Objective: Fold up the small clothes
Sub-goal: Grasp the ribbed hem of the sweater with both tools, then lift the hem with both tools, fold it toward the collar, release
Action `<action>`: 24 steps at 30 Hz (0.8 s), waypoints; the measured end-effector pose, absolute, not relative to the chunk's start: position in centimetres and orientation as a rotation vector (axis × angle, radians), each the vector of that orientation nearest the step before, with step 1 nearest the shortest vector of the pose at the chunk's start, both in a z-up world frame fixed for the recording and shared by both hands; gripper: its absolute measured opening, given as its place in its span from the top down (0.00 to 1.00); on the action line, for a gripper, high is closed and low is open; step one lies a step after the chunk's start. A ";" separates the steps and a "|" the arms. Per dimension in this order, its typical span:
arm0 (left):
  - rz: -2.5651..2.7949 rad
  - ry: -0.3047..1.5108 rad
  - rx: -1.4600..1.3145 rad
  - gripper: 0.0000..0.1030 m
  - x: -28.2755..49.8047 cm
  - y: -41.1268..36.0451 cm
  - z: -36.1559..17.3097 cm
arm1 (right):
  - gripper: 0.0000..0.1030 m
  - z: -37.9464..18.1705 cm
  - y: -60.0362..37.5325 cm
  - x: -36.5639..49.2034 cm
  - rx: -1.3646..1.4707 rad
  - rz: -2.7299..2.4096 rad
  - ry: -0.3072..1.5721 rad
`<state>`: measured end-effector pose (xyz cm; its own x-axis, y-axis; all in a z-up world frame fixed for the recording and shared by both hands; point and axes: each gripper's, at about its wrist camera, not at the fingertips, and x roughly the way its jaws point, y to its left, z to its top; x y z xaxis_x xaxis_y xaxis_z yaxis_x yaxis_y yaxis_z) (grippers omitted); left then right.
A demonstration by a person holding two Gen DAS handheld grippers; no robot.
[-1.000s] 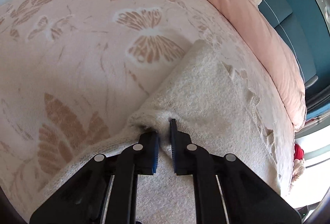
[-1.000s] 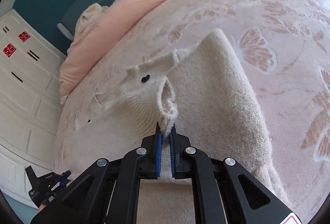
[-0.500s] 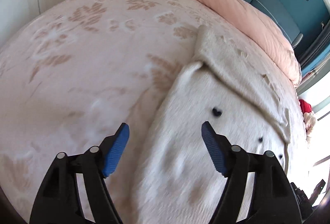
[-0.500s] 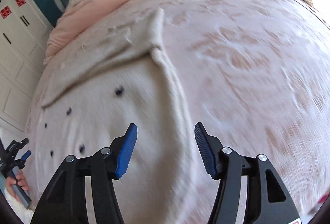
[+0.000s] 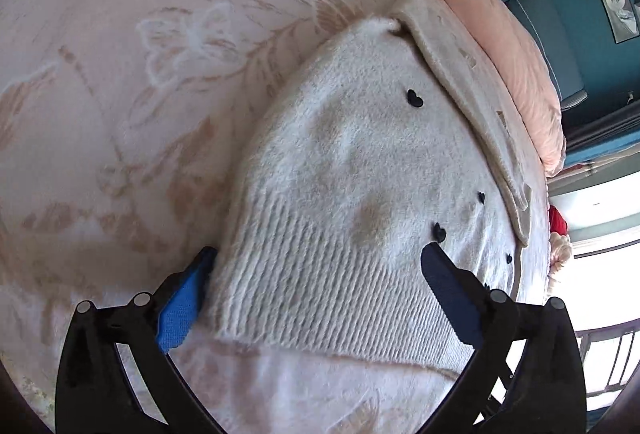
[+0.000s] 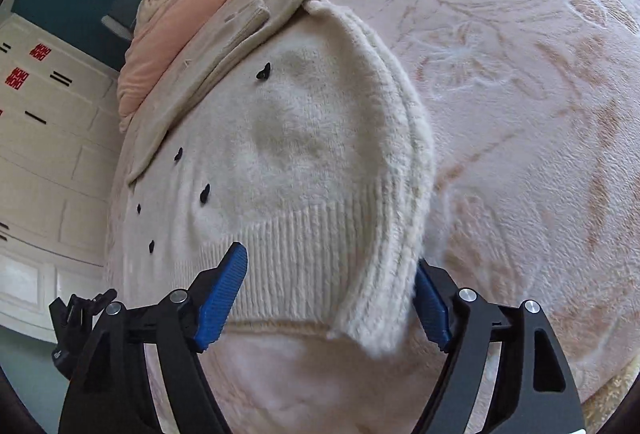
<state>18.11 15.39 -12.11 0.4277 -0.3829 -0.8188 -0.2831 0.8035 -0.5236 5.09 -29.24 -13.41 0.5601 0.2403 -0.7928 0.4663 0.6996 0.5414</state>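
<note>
A cream fuzzy cardigan with small black heart buttons lies flat on the bed, its ribbed hem nearest me; it also shows in the right wrist view. My left gripper is open, its jaws straddling the hem's left corner just above the fabric. My right gripper is open, its jaws either side of the hem's right corner, where a sleeve is folded inward along the edge. Neither holds anything.
The bed has a pink blanket with butterfly patterns. A folded peach duvet lies along the headboard side. White wardrobe doors stand at left in the right wrist view. A window and railing are at right.
Both grippers let go of the cardigan and opened wide. They pulled back toward the ribbed hem, and the cardigan now lies spread flat with its buttons showing.
</note>
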 end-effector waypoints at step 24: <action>-0.147 1.389 -0.547 0.94 -6.8 21.4 -5.9 | 0.92 -9.2 -26.5 -17.8 0.573 0.052 1.438</action>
<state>-6.82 21.39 -5.90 0.1944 -0.4113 -0.8905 -0.2160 0.8676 -0.4479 -17.82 -26.50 -9.16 0.1562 0.3689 -0.9162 0.3024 0.8652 0.4000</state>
